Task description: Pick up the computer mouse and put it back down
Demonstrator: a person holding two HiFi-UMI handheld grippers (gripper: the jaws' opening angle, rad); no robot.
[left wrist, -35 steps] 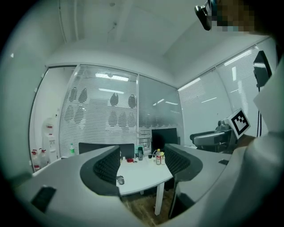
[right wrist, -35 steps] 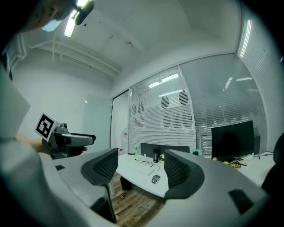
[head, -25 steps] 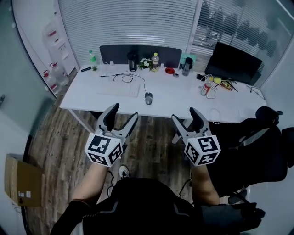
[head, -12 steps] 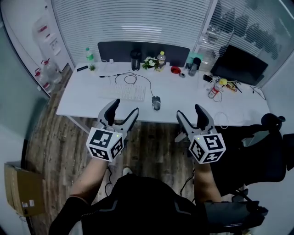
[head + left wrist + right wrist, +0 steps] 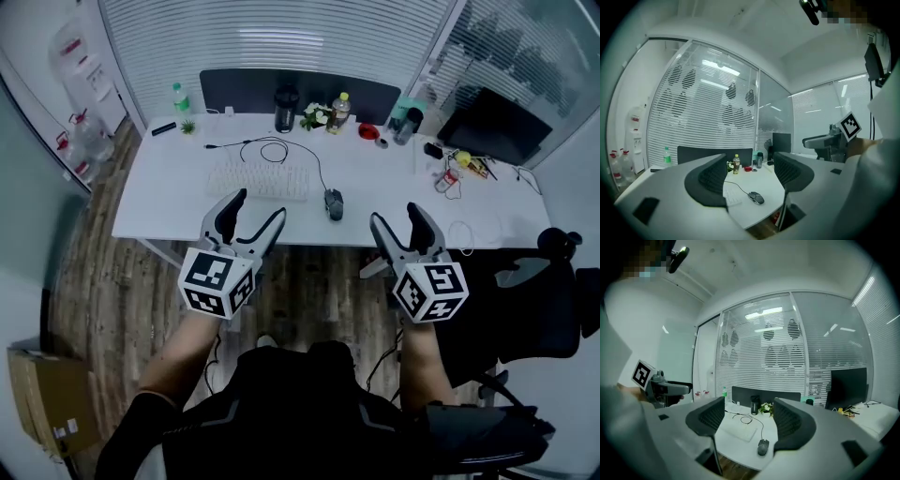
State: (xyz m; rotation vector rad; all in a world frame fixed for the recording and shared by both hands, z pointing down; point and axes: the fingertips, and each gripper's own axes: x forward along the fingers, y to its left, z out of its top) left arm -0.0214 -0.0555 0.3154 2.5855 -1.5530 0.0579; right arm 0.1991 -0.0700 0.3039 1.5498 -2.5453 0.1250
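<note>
A dark wired computer mouse [image 5: 334, 202] [image 5: 756, 198] [image 5: 762, 446] lies near the front edge of the white desk [image 5: 169, 192], right of a white keyboard [image 5: 258, 180]. My left gripper [image 5: 255, 212] hangs open in front of the desk edge, below the keyboard, with nothing between its jaws. Further right, my right gripper [image 5: 400, 223] is open and empty too, just off the desk's front edge and to the right of the mouse. Both point roughly level toward the desk.
Along the desk's back stand a dark bottle [image 5: 286, 109], a small plant [image 5: 317, 116], a green bottle [image 5: 181, 97], a red dish [image 5: 367, 131] and a black monitor [image 5: 492, 127]. A black office chair [image 5: 548, 309] is at the right. A cardboard box [image 5: 42, 398] sits on the wooden floor.
Both grippers and the head have come closer to the desk; the mouse and keyboard now lie just beyond the jaw tips. Both grippers remain open.
</note>
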